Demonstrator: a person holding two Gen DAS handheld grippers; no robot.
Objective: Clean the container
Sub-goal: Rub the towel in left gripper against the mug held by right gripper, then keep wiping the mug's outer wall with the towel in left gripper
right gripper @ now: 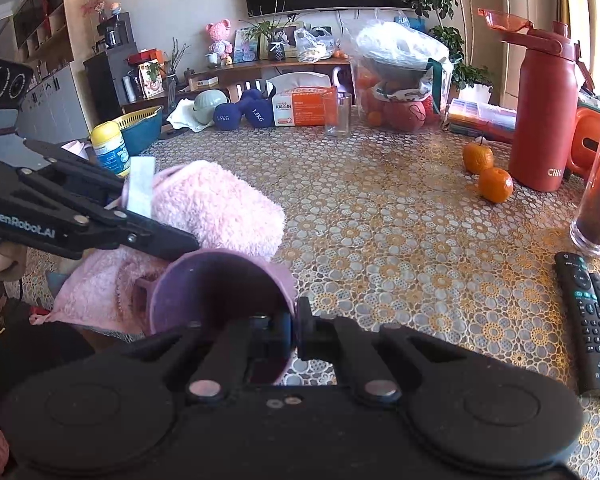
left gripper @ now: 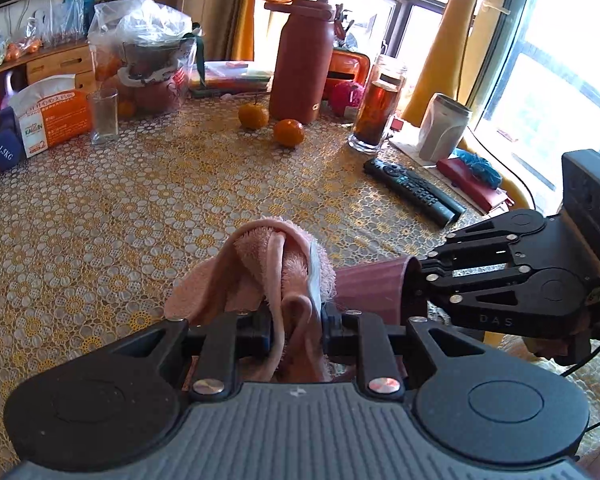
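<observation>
A fluffy pink towel (left gripper: 276,268) is bunched between the fingers of my left gripper (left gripper: 296,322), which is shut on it. In the right wrist view the same towel (right gripper: 216,204) bulges just behind a purple-pink cup (right gripper: 220,288). My right gripper (right gripper: 294,328) is shut on the cup's rim, one finger inside the cup and one outside. The cup's open mouth faces that camera, tilted on its side. In the left wrist view the cup (left gripper: 372,284) lies right of the towel, touching it, with the right gripper (left gripper: 414,280) clamped on its end.
On the patterned tablecloth (left gripper: 140,208) stand two oranges (left gripper: 288,132), a tall red bottle (left gripper: 300,60), a jar of dark liquid (left gripper: 378,108), an empty glass (left gripper: 104,114), two remotes (left gripper: 414,190), a bagged fruit basket (left gripper: 144,68), blue dumbbells (right gripper: 240,114) and a yellow-lidded jar (right gripper: 110,148).
</observation>
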